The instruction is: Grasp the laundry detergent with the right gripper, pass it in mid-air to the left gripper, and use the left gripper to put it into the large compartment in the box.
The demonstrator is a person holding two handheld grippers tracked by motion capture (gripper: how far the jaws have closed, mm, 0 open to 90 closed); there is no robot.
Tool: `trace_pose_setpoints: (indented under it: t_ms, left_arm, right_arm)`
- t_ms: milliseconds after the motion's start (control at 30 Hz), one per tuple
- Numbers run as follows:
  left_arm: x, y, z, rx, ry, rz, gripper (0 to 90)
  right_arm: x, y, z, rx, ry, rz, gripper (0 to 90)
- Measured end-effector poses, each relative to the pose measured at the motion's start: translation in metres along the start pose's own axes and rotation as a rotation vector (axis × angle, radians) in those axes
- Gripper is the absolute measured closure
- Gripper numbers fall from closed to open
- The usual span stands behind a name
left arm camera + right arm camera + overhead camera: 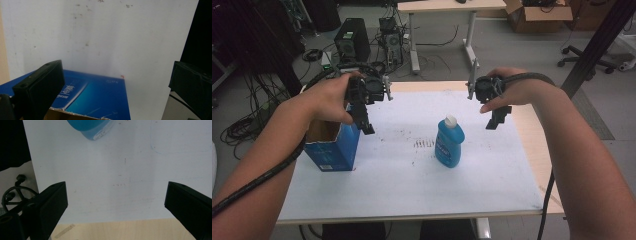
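A blue bottle with a white cap (449, 141) stands upright near the middle of the white sheet (402, 170); its base (93, 127) reaches the top edge of the right gripper view. An open blue cardboard box (332, 146) stands at the sheet's left side, and its blue side (95, 97) lies below the left jaws. My left gripper (364, 122) hangs above the box's right edge, jaws wide apart and empty (117, 87). My right gripper (496, 119) hovers to the right of the bottle, open with nothing between its jaws (116, 205).
The sheet covers a wooden table (537, 150) whose bare strip runs along the right. Behind the table are computer towers (352, 42), tangled cables, a desk leg (414, 45), a cardboard box (537, 17) and an office chair base (584, 60).
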State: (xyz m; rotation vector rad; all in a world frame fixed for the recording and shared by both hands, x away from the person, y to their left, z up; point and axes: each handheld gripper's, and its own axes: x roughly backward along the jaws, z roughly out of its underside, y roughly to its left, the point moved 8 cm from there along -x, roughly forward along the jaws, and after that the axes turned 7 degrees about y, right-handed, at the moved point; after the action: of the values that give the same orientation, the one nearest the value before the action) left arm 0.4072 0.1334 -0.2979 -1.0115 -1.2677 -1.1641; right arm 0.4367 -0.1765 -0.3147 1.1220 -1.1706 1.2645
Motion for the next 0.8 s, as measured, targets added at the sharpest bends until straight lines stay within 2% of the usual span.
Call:
trace_pose_setpoints:
  t_ms: [267,467,667,767,800]
  left_arm:
    - [-0.0049,-0.0014,-0.0077,-0.015,-0.017,0.012,0.2]
    - [-0.0094,0.0001,-0.0066,-0.015,-0.007,0.015,0.2]
    - [-0.007,0.0016,-0.006,-0.02,-0.003,0.013,0.2]
    - [-0.0051,0.002,-0.0061,-0.021,-0.004,0.012,0.2]
    - [-0.0042,0.0017,-0.006,-0.023,-0.001,0.011,0.2]
  right_arm:
    - [-0.0024,0.0016,0.0028,-0.007,-0.004,-0.004,4.7]
    - [-0.0026,0.0023,0.0033,-0.009,-0.003,-0.005,4.8]
    - [-0.0006,0.0005,0.0041,-0.009,-0.003,-0.005,4.7]
    - [0.0,0.003,0.0038,-0.008,-0.011,-0.001,4.7]
    - [0.0015,0.0071,0.0033,-0.006,-0.05,0.006,4.6]
